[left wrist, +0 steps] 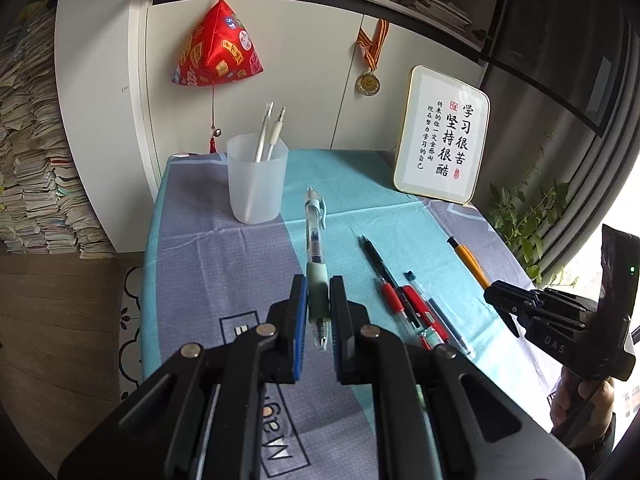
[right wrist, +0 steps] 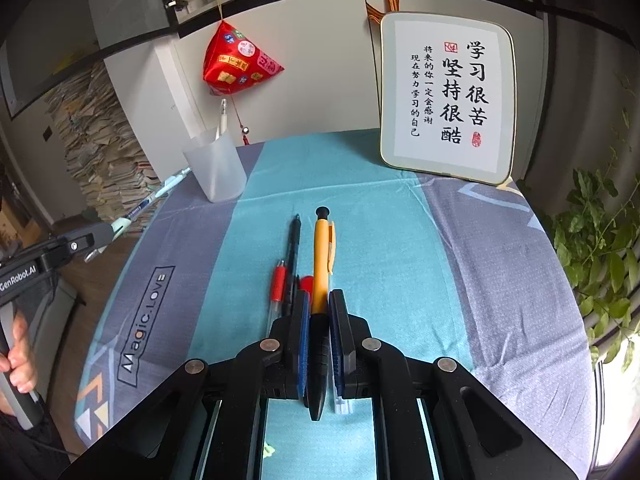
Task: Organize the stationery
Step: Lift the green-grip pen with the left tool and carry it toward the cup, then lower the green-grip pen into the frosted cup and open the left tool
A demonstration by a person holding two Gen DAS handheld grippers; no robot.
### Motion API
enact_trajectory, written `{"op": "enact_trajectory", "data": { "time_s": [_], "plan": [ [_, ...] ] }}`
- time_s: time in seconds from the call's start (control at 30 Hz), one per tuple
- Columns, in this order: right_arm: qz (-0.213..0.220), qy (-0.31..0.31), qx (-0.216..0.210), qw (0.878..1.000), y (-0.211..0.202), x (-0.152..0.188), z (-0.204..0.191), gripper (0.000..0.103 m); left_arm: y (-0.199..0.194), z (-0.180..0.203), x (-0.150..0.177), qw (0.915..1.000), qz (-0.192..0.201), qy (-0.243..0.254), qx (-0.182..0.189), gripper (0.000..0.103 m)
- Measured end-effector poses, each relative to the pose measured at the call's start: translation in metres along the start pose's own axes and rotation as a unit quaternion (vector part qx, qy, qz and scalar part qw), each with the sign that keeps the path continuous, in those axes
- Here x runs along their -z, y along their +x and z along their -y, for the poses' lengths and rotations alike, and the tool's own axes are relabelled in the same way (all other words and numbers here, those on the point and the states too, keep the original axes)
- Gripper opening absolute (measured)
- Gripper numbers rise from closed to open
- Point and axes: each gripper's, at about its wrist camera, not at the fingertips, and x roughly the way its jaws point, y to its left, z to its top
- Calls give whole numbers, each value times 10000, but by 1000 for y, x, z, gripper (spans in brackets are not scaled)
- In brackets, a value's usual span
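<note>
Frosted translucent plastic cup [left wrist: 257, 179], woven matt tablecloth [left wrist: 224, 264], glossy satin pouch [left wrist: 218, 50], clear plastic pen [left wrist: 315, 236]

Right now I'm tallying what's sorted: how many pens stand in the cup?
2: both white pens stand side by side in the cup, leaning on its far rim. Its frosted wall may hide shorter items.

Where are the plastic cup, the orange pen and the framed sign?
plastic cup [left wrist: 256, 184]: left wrist view, front wall.
orange pen [right wrist: 321, 264]: right wrist view, orange barrel.
framed sign [right wrist: 448, 92]: right wrist view, white face.
</note>
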Motion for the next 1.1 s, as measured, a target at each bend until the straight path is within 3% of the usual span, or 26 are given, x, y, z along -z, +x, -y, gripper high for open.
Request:
{"op": "enact_trajectory", "data": {
  "time_s": [0.13,0.6,1.0,1.1],
  "plan": [
    [-4,17,-4,10000,2,0,-3,11,-3,-13,-10,9997,-43,151,-206,9],
    [-123,102,-55,9999,5,6,-4,11,-3,-33,-39,9991,-155,268,-298,6],
    [-47,121,-98,9999,-2,5,-3,11,-24,-33,-73,9983,361,200,-399,4],
    [-50,115,-99,9999,-3,5,-3,11,-24,-33,-73,9970,438,273,-580,4]
  ]
}}
